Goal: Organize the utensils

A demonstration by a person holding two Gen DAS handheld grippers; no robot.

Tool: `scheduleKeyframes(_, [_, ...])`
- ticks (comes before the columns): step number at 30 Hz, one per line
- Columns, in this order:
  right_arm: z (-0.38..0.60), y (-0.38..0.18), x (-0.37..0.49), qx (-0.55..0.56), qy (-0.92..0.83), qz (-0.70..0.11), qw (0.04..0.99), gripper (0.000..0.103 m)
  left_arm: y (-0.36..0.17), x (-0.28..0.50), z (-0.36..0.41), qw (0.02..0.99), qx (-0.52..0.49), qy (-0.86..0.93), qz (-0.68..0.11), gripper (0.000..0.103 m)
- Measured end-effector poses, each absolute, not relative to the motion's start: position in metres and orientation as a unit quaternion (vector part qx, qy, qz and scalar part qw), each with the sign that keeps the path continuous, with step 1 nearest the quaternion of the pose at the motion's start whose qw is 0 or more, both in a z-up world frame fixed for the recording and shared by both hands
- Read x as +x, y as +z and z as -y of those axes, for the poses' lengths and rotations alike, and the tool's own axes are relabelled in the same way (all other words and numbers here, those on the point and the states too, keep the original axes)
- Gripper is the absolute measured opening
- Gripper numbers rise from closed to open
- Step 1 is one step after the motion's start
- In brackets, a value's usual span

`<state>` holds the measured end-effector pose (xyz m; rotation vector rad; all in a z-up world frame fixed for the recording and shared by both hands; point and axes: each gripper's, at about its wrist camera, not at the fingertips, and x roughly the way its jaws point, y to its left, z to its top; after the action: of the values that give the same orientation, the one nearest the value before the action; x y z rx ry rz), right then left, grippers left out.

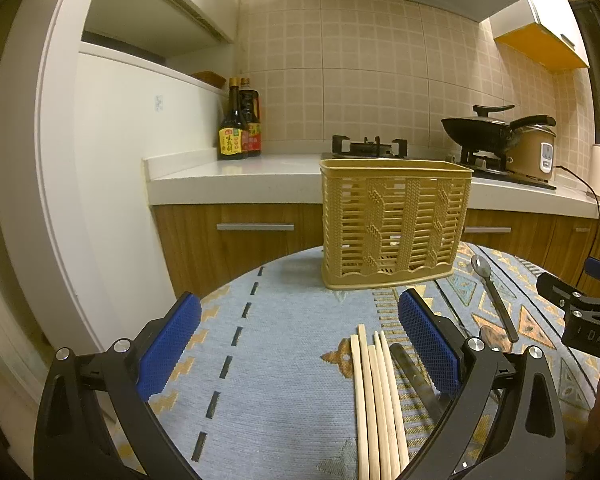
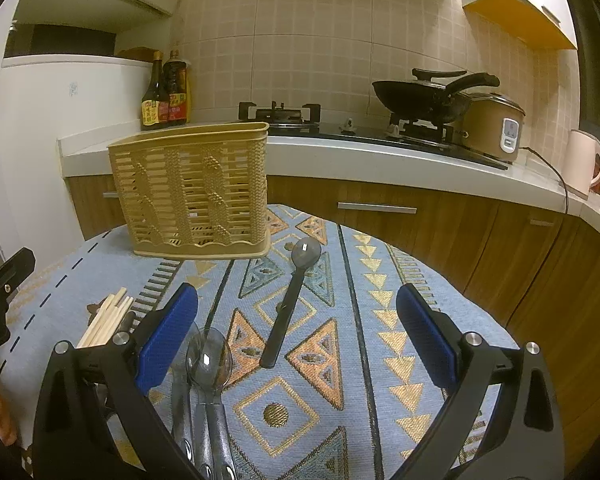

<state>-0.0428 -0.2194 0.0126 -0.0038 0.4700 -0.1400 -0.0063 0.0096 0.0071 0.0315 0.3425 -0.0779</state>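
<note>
A tan slotted utensil basket [image 1: 392, 224] stands upright at the far side of the patterned tablecloth; it also shows in the right wrist view [image 2: 194, 196]. Several wooden chopsticks [image 1: 376, 404] lie between my left gripper's [image 1: 300, 340] open fingers, nearer the right finger; they also show in the right wrist view [image 2: 106, 320]. A dark spoon [image 2: 290, 300] lies ahead of my open right gripper [image 2: 298, 330]. Clear grey spoons [image 2: 208, 380] lie by its left finger. The dark spoon also shows in the left wrist view [image 1: 494, 296]. Both grippers are empty.
The round table has a blue patterned cloth [image 2: 340, 360]. Behind it runs a kitchen counter [image 2: 380, 160] with sauce bottles [image 2: 164, 92], a gas hob, a wok [image 2: 424, 96], a rice cooker [image 2: 494, 128] and a kettle [image 2: 584, 162]. A white cabinet [image 1: 120, 160] stands left.
</note>
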Motion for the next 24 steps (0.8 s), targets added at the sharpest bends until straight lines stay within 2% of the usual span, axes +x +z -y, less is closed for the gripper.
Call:
scheduleKeyframes(14, [0.22,0.012,-0.042,0.002,-0.071,-0.241,0.968,0.093,0.007,-0.006,-0.014,0.985,0.004,-0.04,-0.17,0.096])
scheduleKeyframes(19, [0.236,0.008,-0.033,0.035,-0.074,-0.28,0.956,0.088,0.004,0.008,-0.038,0.968,-0.029,-0.085,-0.234,0.092])
scheduleKeyframes(24, [0.238,0.002,-0.023,0.038,-0.053,-0.338,0.939,0.077,-0.002,0.031,-0.058,0.931,-0.038,-0.147,-0.332,0.08])
